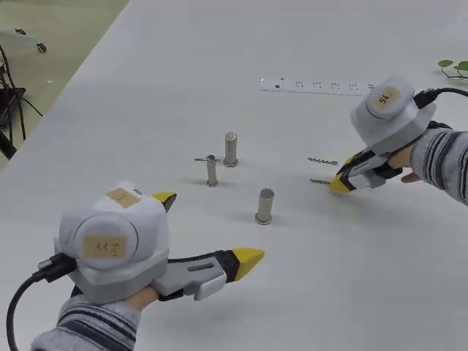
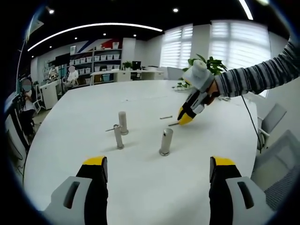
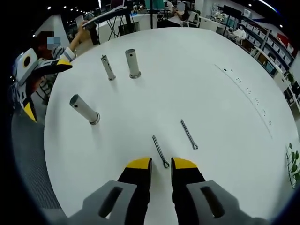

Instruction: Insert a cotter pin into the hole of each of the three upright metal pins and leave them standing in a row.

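Right claw (image 3: pixel 161 165) poised at a cotter pin (image 3: pixel 159 149) lying on the white surface (image 3: pixel 211 56).
Its jaws stand slightly apart astride the looped end, not pinching; left claw (image 2: pixel 158 163) spread wide. An off-centre squeeze could flick this thin pin away across the surface.

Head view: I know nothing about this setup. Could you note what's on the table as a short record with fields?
surface: white table
left tool: wide open, empty
right tool: jaws slightly apart
upright metal pins: thin pin, rear pin, near pin
fitted cotter pin: seems to cross the thin pin's top
loose cotter pins: first cotter pin ends between the right tool's tips; second cotter pin lies beside it
also: power strip beyond the pins
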